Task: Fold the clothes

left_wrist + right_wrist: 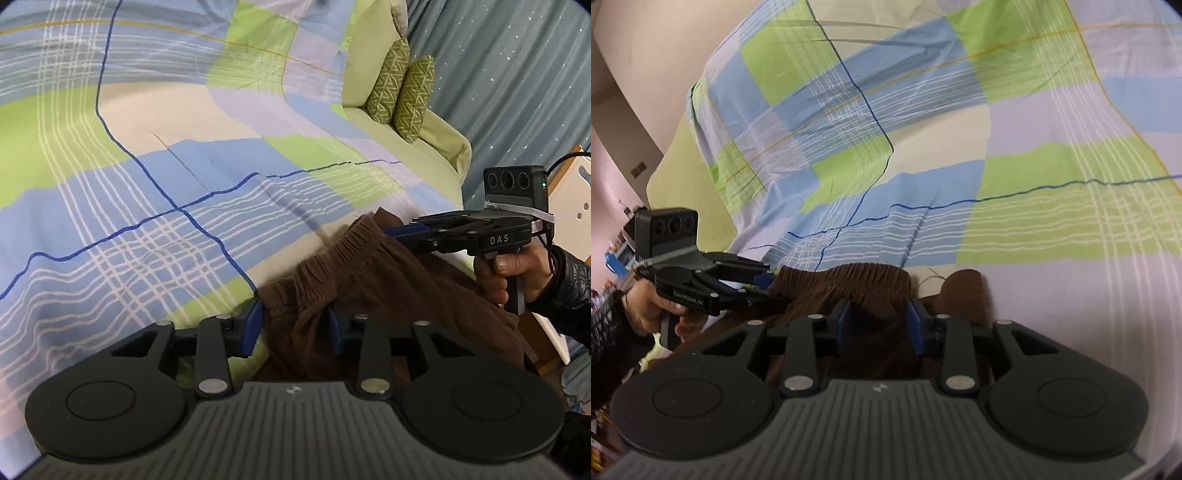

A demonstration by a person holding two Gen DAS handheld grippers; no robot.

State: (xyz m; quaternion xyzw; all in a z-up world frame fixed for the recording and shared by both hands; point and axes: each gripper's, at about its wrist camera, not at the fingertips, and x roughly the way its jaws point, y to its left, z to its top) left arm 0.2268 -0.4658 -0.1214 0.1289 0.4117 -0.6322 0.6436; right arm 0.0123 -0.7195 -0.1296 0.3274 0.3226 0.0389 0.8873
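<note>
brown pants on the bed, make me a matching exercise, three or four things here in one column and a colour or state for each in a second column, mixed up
Things:
1. brown pants
2. bedspread
3. two small cushions
4. curtain

Colour or state:
A. grey-blue with small white stars
B. green with a white zigzag pattern, standing side by side
C. elastic waistband gripped at both ends, by the left hand-held gripper and the right hand-held gripper
D. checked in blue, green, lilac and cream

Pairs: 1-C, 2-D, 3-B, 4-A
</note>
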